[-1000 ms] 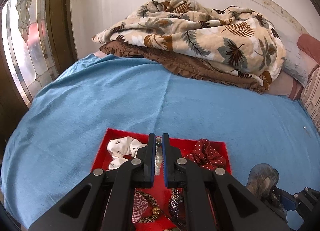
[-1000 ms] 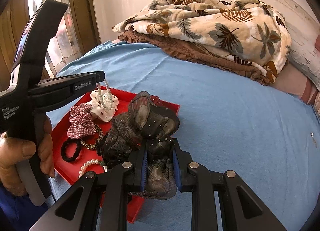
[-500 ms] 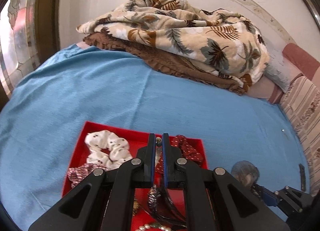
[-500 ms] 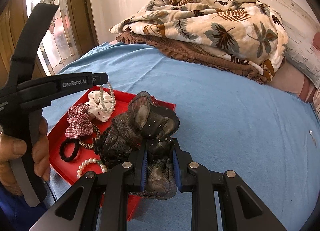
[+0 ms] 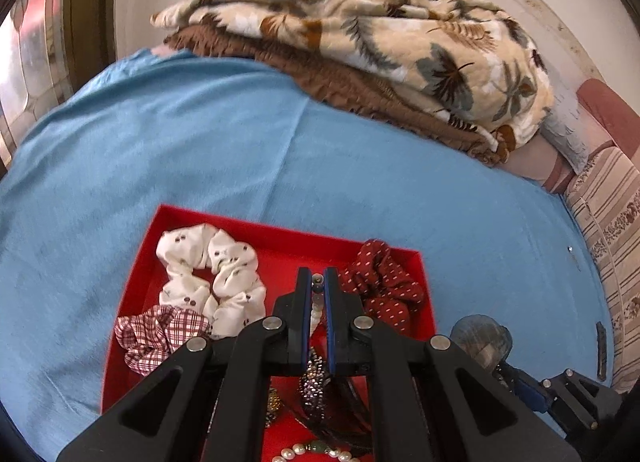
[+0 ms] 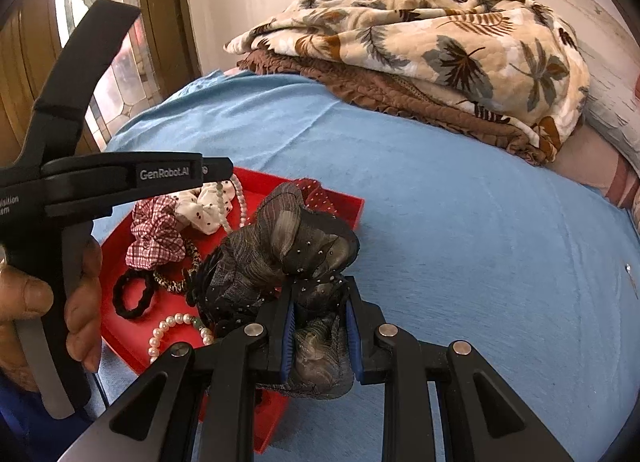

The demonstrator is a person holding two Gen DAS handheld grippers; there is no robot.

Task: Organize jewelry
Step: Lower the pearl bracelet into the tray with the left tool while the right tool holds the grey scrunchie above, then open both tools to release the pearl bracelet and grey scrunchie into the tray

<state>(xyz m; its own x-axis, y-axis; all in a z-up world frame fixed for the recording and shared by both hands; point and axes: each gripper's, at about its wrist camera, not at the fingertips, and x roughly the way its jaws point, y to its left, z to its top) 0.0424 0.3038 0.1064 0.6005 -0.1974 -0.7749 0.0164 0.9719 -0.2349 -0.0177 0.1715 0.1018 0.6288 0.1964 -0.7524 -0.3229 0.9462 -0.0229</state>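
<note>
A red tray [image 5: 280,240] [image 6: 352,204] lies on the blue bedspread. In it are a white dotted scrunchie [image 5: 212,278] [image 6: 200,210], a checked scrunchie [image 5: 156,332] [image 6: 154,234], a dark red dotted scrunchie [image 5: 382,288], a black hair tie [image 6: 132,294] and a pearl bracelet [image 6: 176,328]. My left gripper [image 5: 317,280] [image 6: 224,172] is shut on a pearl necklace [image 5: 317,308] [image 6: 240,198], which hangs from its tips over the tray. My right gripper [image 6: 318,298] is shut on a dark grey fabric hair accessory [image 6: 288,254] [image 5: 482,338] at the tray's right edge.
A folded leaf-print blanket [image 5: 380,42] [image 6: 420,50] on a brown one lies at the far side of the bed. Pillows [image 5: 600,190] lie at the right. A stained-glass door [image 6: 104,34] stands at the left. A hand [image 6: 44,302] holds the left gripper's handle.
My left gripper has tipped down and sunk over the tray with the pearl necklace, so more of the tray shows. The right gripper has kept still with the hair accessory.
</note>
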